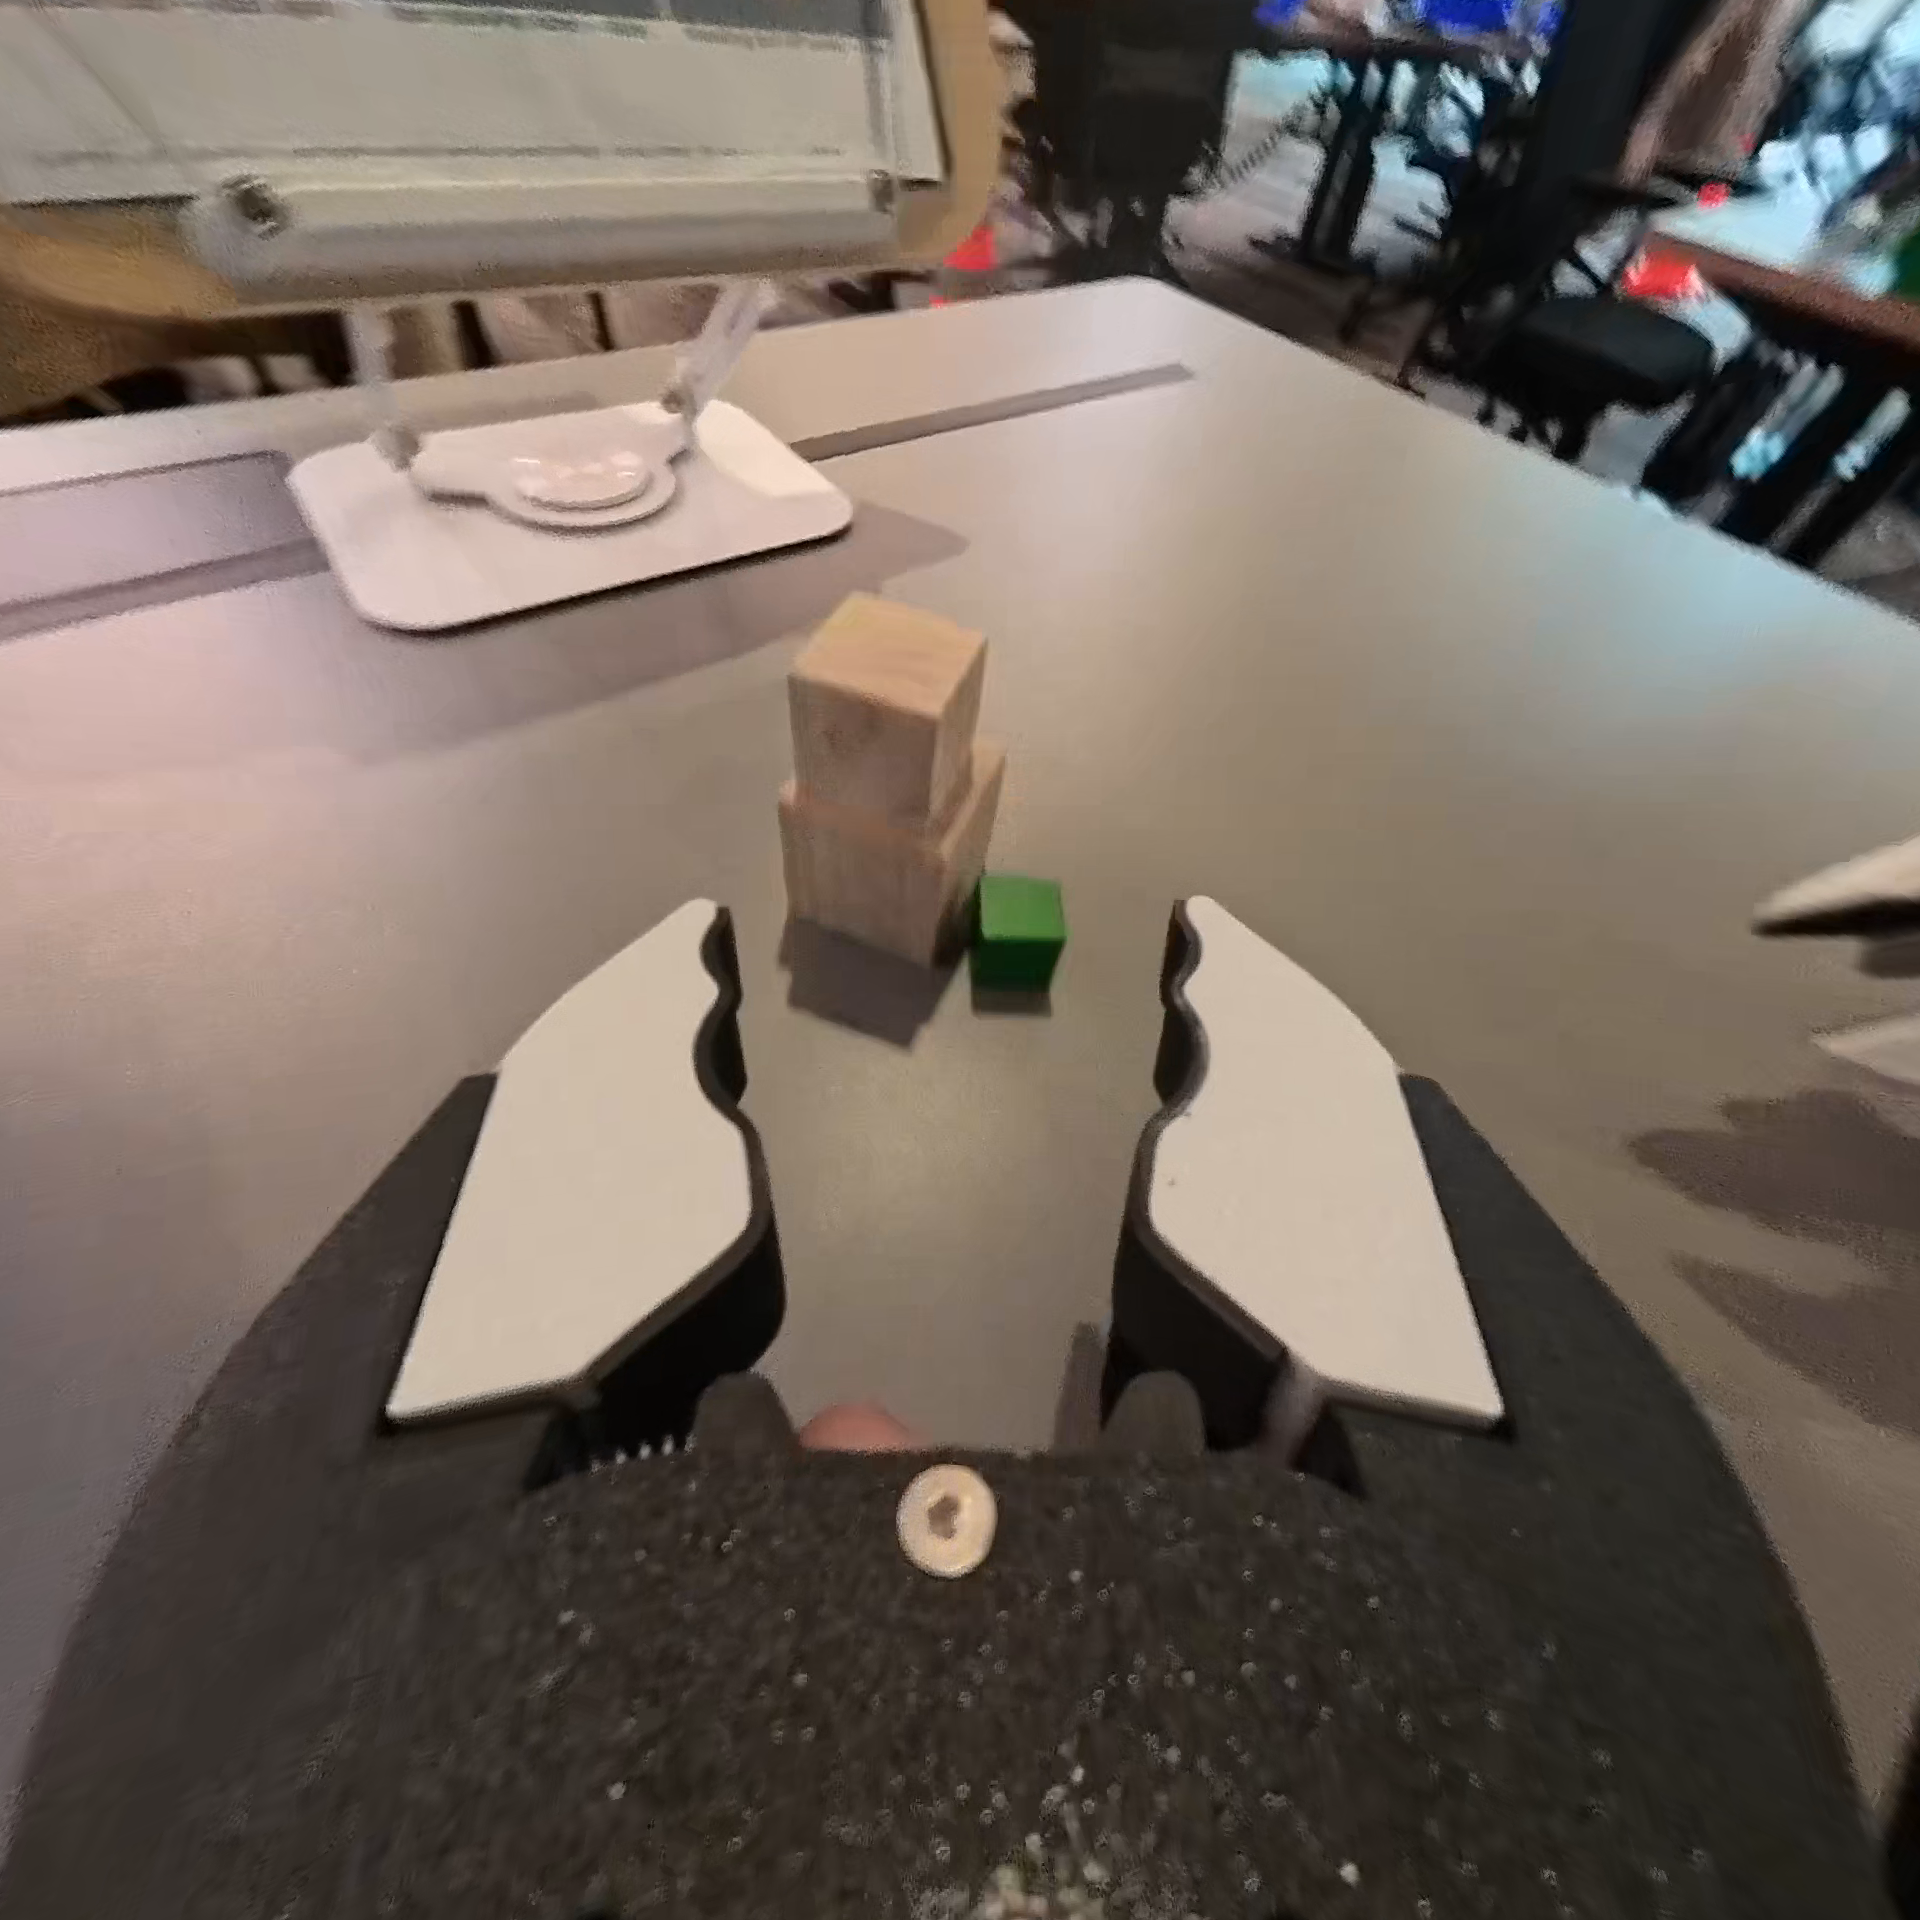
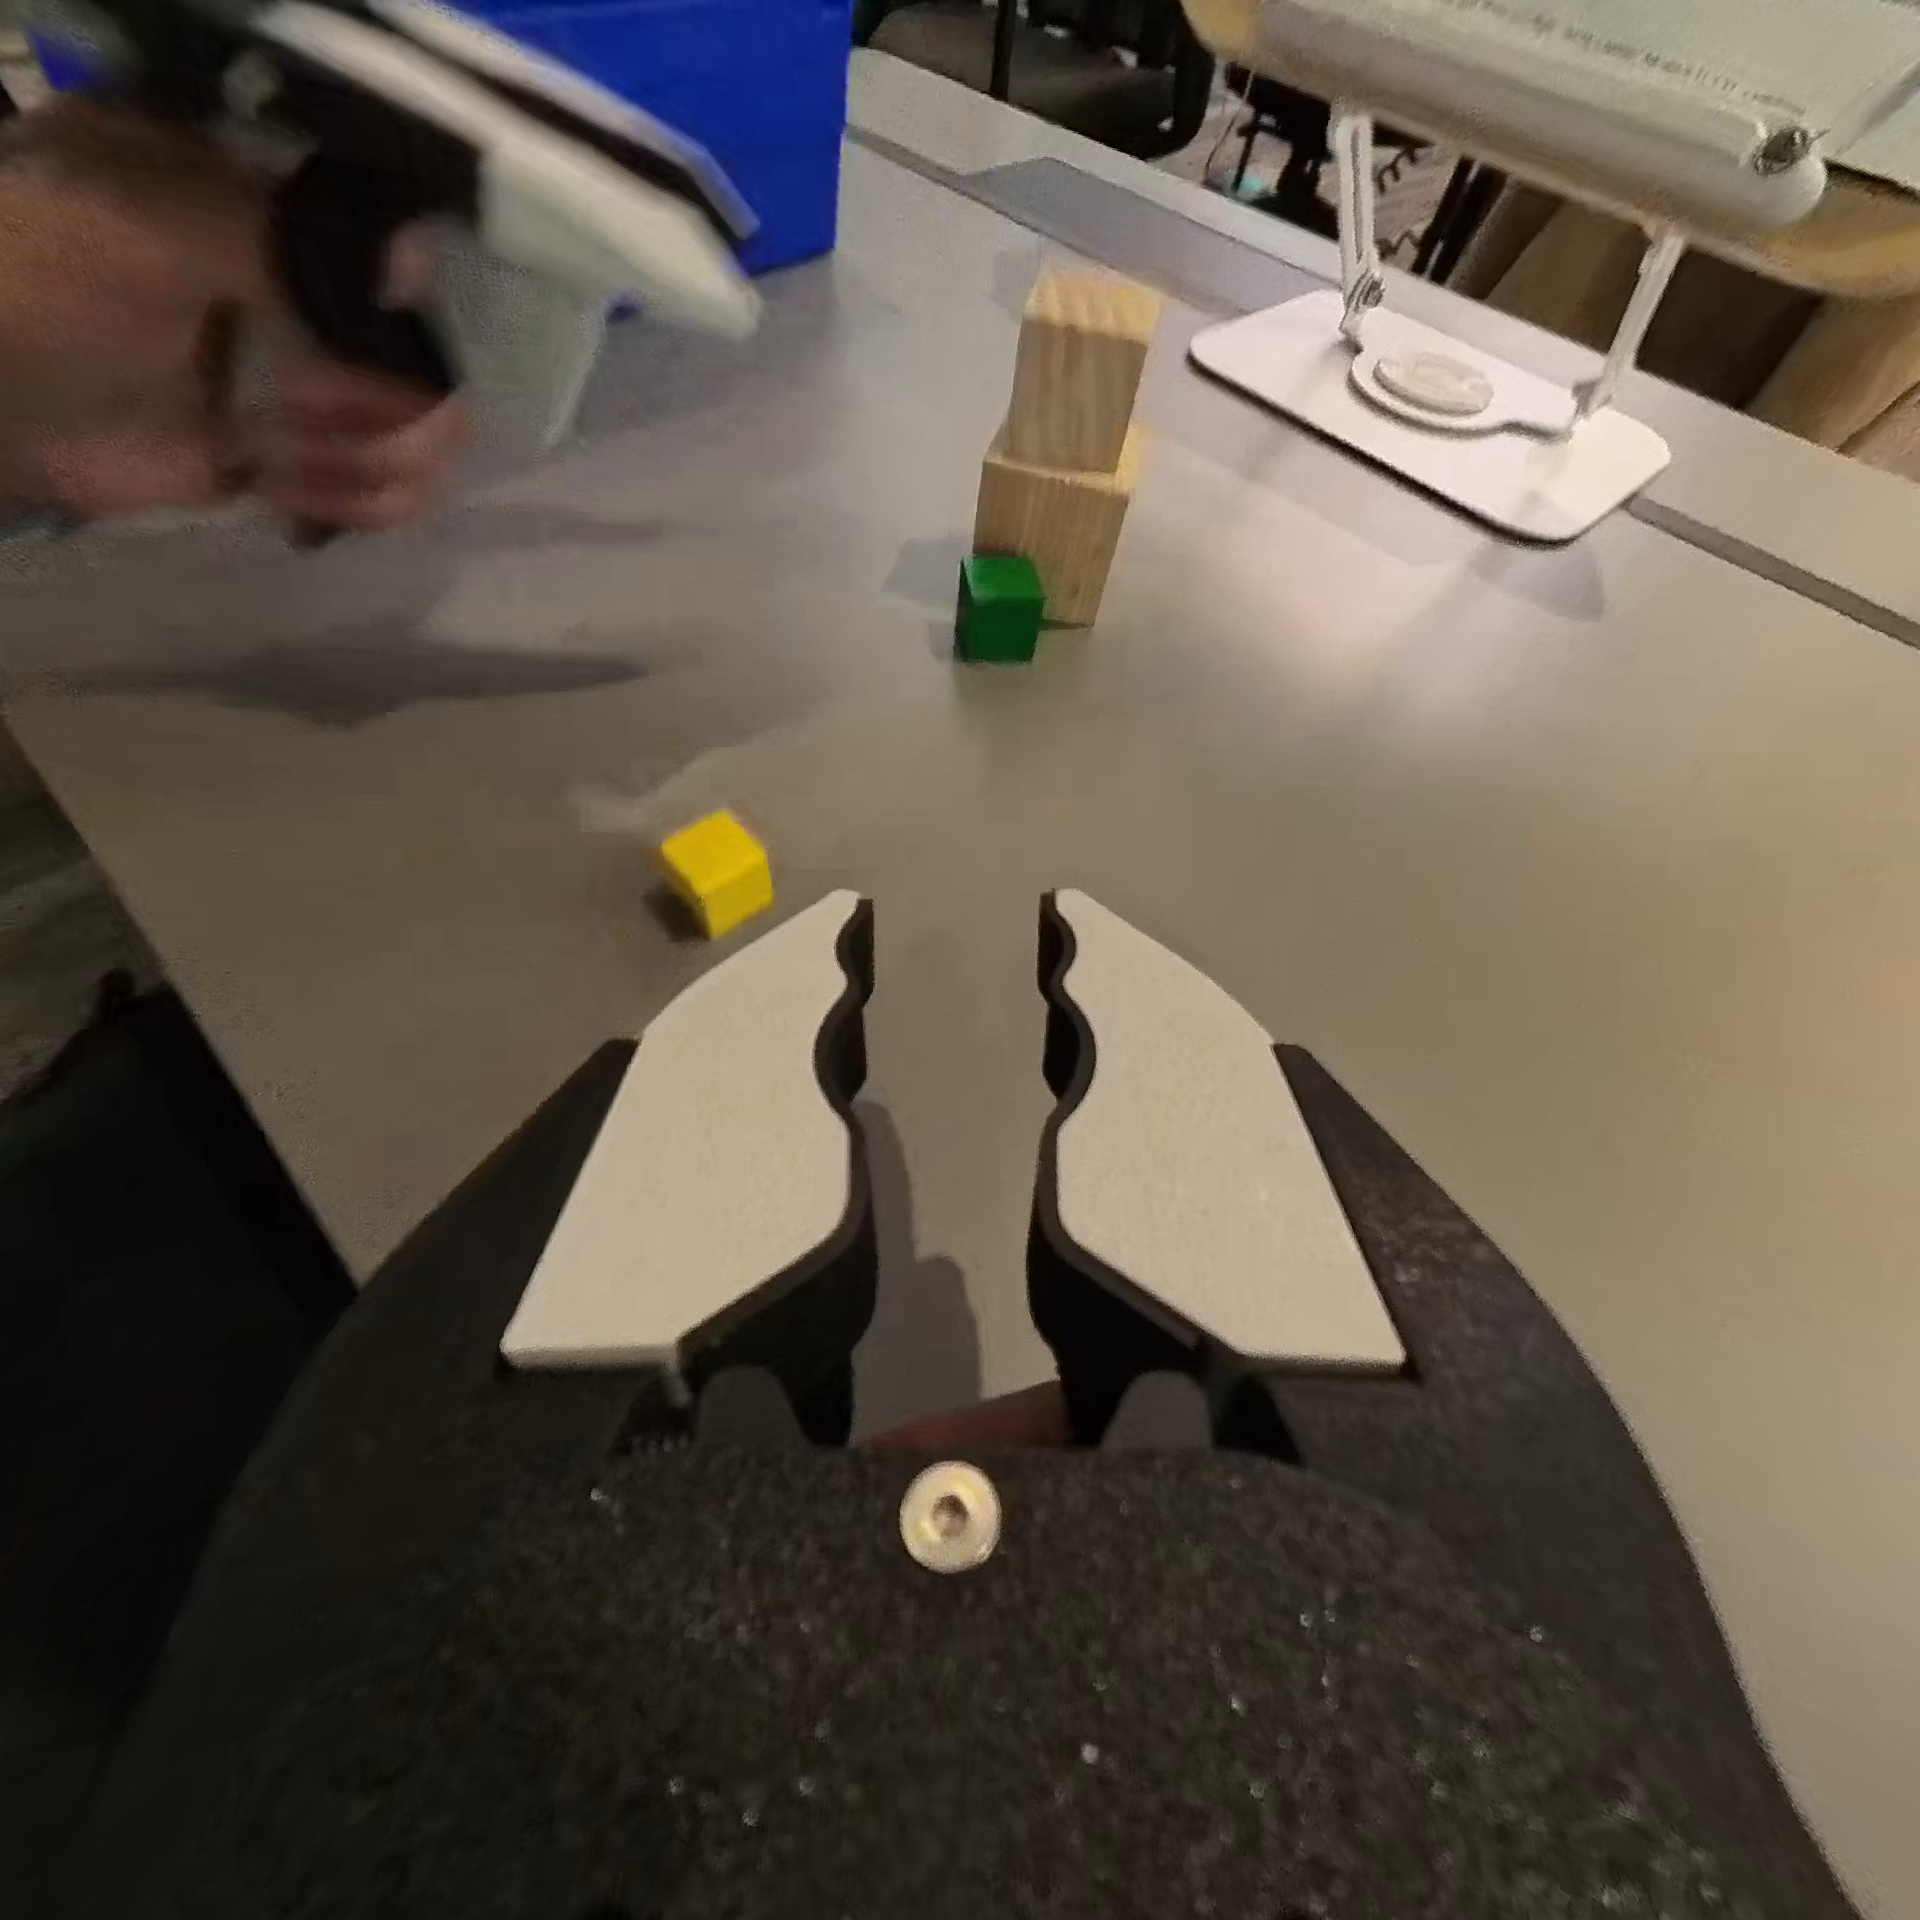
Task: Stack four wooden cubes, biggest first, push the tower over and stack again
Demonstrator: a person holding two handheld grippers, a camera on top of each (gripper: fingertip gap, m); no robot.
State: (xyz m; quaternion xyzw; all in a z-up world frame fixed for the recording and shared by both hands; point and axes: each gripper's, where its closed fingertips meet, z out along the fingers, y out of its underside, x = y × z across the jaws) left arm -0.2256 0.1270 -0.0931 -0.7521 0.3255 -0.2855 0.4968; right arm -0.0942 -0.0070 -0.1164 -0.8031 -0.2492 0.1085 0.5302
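two plain wooden cubes are standing stacked on the grey table (image 1: 1351,727), the smaller plain wooden cube (image 1: 883,707) sitting on the larger plain wooden cube (image 1: 873,883). a small green cube (image 1: 1016,940) is resting against the stack's base, partly covering its lower corner in the right wrist view. a small yellow cube (image 2: 717,871) is lying well apart, showing only in that view. the left gripper (image 1: 945,935) is hanging with fingers spread wide and nothing between them; seen from the right it is smeared by blur. the right gripper (image 2: 954,914) is sitting part spread, gripping nothing. a white stand (image 1: 571,520) behind is cut off at the top.
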